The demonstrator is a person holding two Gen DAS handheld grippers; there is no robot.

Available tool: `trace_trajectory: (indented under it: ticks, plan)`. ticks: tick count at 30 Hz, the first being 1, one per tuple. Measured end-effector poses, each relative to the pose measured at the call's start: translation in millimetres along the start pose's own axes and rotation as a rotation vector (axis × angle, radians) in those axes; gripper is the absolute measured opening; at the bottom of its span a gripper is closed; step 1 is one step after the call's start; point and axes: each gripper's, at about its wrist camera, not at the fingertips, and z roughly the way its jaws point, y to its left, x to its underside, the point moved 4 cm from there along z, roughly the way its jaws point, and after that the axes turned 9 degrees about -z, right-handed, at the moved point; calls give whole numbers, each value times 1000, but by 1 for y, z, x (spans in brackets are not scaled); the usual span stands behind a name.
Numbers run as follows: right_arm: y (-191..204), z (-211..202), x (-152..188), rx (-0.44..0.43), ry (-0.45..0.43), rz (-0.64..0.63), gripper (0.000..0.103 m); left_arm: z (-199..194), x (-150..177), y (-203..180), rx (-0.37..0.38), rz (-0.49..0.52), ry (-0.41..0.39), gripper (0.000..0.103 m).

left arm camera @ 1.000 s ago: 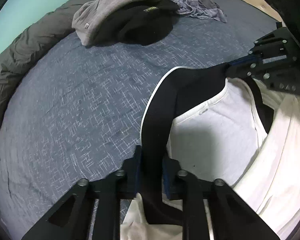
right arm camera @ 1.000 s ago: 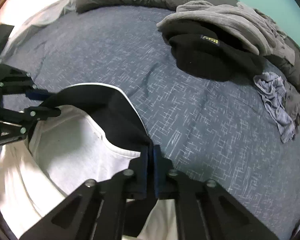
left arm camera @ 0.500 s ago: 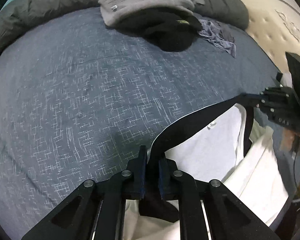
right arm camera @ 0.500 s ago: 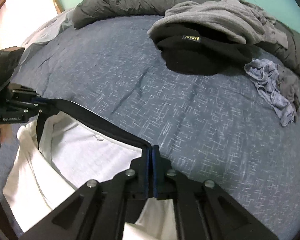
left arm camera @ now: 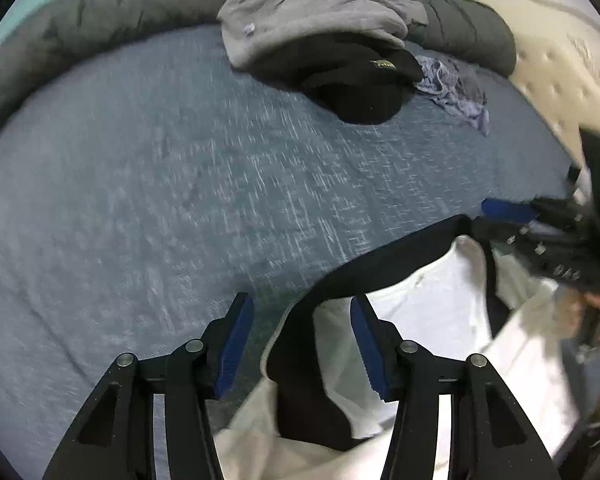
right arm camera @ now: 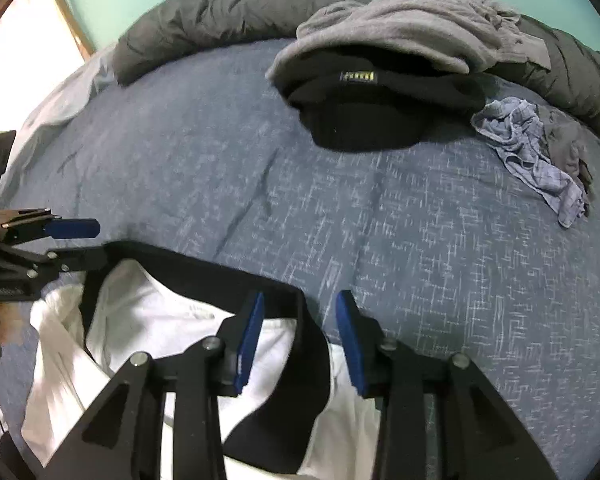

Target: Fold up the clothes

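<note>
On the near edge of the bed point(right arm camera: 260, 168) lies a white shirt point(left arm camera: 432, 320) with a black collar band point(left arm camera: 380, 264), spread between the two claws. Left claw point(left arm camera: 302, 344) stands with its blue pads apart, the band lying loose between them. Right claw point(right arm camera: 298, 338) is likewise spread wide, the band's end under it. Farther back sit a grey garment point(right arm camera: 400, 28), a black one point(right arm camera: 372, 120) and a crumpled blue cloth point(right arm camera: 532, 152).
</note>
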Motion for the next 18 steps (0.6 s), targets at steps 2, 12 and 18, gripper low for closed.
trace_trajectory:
  ticks: [2,12,18]
  plan:
    - [1,3,1,5,12,-10,38,0,0,-3,-24,29,1,50]
    - [-7,14,2,13,45,-7,4,20,-6,16,17,-89,41,5]
    - [-21,21,-8,28,20,76,3,31,-12,32,57,-191,55,4]
